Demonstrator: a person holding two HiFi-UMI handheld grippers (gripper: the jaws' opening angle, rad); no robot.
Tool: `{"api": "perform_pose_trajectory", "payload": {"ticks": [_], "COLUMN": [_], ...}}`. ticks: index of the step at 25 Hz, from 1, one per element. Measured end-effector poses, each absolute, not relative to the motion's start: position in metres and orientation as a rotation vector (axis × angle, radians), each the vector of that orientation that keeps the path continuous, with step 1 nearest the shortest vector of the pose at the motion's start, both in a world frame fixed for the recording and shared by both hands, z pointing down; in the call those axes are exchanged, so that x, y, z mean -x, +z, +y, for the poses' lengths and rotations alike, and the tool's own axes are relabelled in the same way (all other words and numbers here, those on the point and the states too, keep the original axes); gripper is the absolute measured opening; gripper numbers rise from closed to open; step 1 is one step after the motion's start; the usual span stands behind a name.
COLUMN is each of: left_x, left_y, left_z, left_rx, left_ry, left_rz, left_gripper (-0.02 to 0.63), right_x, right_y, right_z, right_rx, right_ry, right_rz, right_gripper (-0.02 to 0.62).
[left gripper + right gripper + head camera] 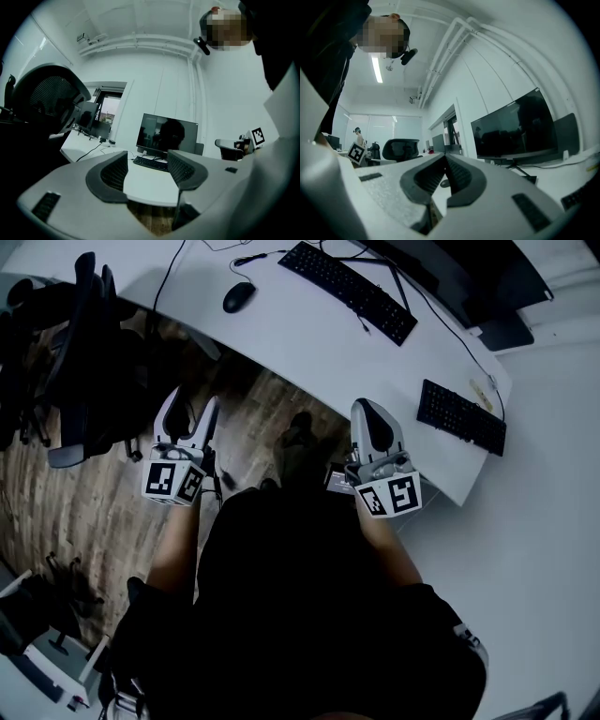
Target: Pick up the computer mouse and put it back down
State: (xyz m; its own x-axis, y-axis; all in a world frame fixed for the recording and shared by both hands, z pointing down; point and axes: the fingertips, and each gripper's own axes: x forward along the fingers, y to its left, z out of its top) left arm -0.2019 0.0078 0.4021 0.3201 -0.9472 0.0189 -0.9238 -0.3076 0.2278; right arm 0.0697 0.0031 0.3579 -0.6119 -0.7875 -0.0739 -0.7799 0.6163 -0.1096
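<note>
The black computer mouse lies on the white desk, far ahead of both grippers. In the right gripper view the mouse shows small and distant through the gap under the jaw tips. My left gripper hangs over the wooden floor short of the desk edge, and its jaws stand apart with nothing between them. My right gripper is near the desk's front edge. Its jaw tips meet and it holds nothing.
A black keyboard lies right of the mouse, before a monitor. A second keyboard sits at the desk's right end. A black office chair stands at the left on the wooden floor.
</note>
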Motion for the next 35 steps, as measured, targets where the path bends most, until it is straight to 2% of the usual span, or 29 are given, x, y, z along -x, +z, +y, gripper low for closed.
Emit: {"api": "perform_pose_trajectory", "payload": {"ticks": [12,20,35], "left_x": [0.186,0.180,0.191], "left_y": [0.389,0.412,0.515], "left_z": [-0.134,-0.216,-0.321], "left_rx": [-2.348,-2.313,-2.334], "left_ry": [-0.063,0.150,0.638], "left_rz": [-1.768,-1.743,-1.369], "left_gripper": [0.258,0.273,0.325], "right_x": [-0.082,-0.081,-0.025], "right_y": [0.353,0.373,0.434], "right_z": [-0.150,-0.220,-0.304], "right_rx": [1.217,1.179,1.266], "right_ry": [-0.146,-0.252,-0.428], "right_rz": [2.777,2.792,2.859], "right_gripper": [0.003,0.003,0.003]}}
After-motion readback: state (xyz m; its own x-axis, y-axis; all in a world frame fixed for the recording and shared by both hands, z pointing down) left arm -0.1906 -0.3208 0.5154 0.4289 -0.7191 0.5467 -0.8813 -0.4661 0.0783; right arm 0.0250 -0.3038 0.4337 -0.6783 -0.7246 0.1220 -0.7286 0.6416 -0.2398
